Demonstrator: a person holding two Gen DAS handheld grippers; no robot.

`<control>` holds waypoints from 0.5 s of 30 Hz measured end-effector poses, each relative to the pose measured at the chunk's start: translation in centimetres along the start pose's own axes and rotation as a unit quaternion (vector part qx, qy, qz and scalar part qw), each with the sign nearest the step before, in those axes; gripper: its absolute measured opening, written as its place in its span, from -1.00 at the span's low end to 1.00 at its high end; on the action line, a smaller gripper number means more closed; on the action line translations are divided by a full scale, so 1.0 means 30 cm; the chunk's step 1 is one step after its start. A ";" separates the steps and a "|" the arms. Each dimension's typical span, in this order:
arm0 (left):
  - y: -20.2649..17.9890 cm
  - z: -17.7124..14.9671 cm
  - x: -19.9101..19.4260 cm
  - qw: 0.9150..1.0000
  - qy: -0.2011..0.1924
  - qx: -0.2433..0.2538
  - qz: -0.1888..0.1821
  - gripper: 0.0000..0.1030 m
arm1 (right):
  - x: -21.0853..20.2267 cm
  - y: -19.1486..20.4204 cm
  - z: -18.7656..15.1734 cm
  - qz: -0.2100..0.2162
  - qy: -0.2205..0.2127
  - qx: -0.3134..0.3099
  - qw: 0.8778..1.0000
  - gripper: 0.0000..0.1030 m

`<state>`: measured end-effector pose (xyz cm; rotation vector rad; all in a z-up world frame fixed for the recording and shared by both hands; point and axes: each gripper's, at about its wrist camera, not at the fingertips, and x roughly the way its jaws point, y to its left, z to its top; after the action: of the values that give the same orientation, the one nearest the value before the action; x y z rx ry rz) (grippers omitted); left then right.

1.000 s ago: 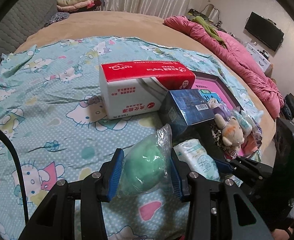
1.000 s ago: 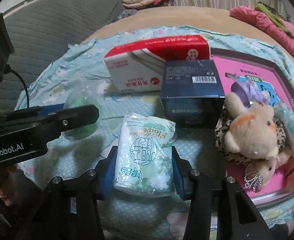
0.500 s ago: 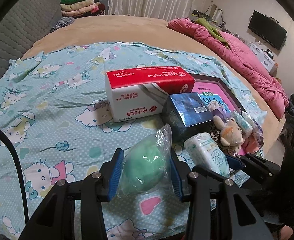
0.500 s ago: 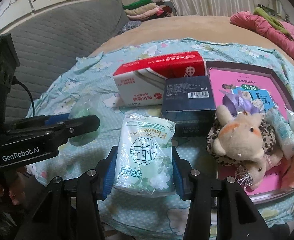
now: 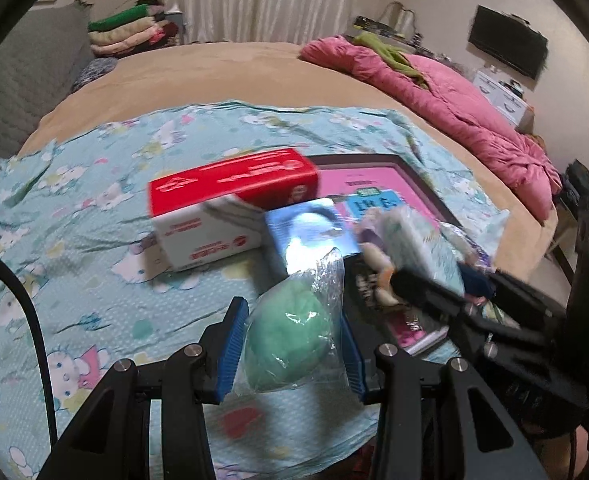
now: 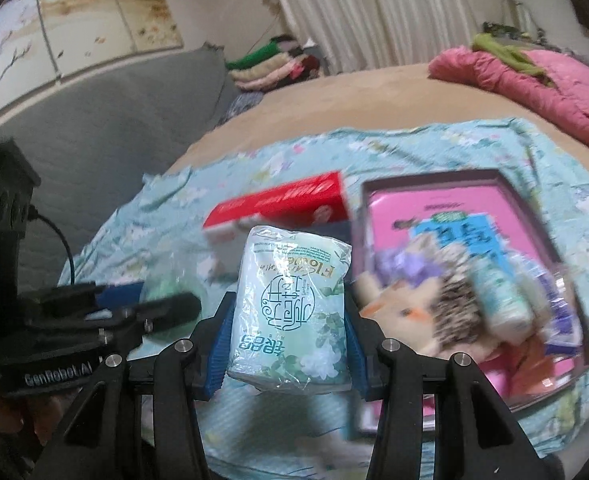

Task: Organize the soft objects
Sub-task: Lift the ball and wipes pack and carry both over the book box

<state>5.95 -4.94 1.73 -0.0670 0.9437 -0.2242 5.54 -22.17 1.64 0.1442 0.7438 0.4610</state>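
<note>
Both grippers have risen since the earlier frames: the bedding and the boxes sit lower and farther off in each view, and both held items hang clear of the blue cartoon-print sheet (image 5: 94,208).

The left gripper (image 5: 292,344) is clamped on a green soft ball in a clear plastic bag (image 5: 290,340), its blue pads pressing the bag from both sides. The right gripper (image 6: 286,344) is closed around a pale green tissue pack (image 6: 290,308) with printed flowers, gripped at its lower half with the pack standing upright between the pads.

Taking the red and white tissue box (image 5: 230,208) as the landmark: it lies on the sheet, and a dark blue box (image 5: 310,236) sits just beside its right end. Right of that is a shallow dark-rimmed tray with a pink base (image 6: 446,200), holding a plush toy (image 6: 426,304), small wrapped tissue packs (image 6: 502,300) and other items blurred by motion. The green ball hangs in front of the red box, toward the camera. In the left view the tissue pack appears right of the blue box, over the near part of the tray. Far beyond the red box, a pink quilt (image 5: 454,112) lies along the bed's right edge.
</note>
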 end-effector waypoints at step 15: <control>-0.292 0.124 0.180 0.996 0.035 0.068 -0.035 -0.14 | -0.177 -0.350 0.050 -0.102 -0.082 0.068 0.989 -0.03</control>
<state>10.61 -14.82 0.97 0.0324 0.9942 -0.3573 6.87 -33.88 3.02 0.2290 0.6205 0.2001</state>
